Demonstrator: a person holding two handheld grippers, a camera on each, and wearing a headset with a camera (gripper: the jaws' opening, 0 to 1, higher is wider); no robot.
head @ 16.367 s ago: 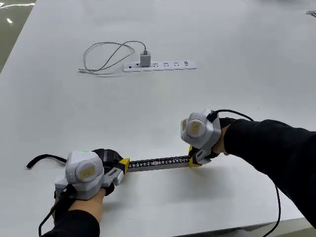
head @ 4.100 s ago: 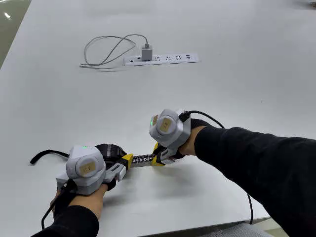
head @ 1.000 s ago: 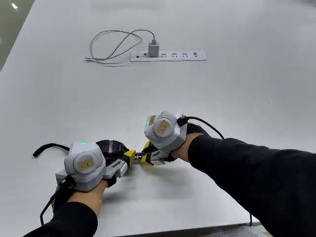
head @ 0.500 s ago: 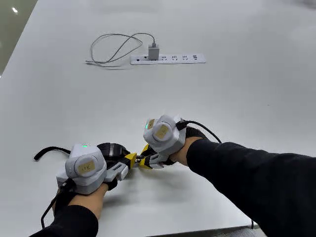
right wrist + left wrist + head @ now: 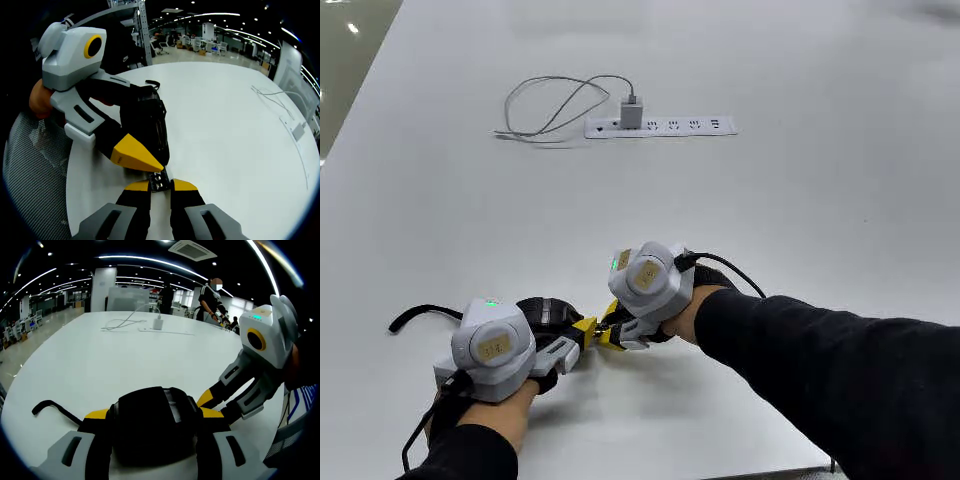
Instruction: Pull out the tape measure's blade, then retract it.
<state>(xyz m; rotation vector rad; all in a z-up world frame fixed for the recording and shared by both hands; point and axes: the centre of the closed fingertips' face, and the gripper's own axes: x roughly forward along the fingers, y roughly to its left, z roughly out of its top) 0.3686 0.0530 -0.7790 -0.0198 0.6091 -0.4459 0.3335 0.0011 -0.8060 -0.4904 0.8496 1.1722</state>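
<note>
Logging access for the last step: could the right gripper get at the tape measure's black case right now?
Probably not: the left gripper clamps the case from both sides, and the right gripper is itself shut on the blade tip beside it.

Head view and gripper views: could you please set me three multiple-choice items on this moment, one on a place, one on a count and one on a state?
1. Where does the power strip lie on the table?
A. At the far side, away from the person
B. By the person's sleeve
C. At the near edge

2. How many chargers are plugged into the power strip?
A. None
B. One
C. Three

3. How does the tape measure have its blade?
A. Pulled far out
B. Bent upright
C. Almost fully in

Key:
1 A: the head view shows it far up the table.
2 B: a single white charger sits in it.
3 C: only a short stub shows between the tape measure, held in the left gripper, and the right gripper shut on the blade's tip.
</note>
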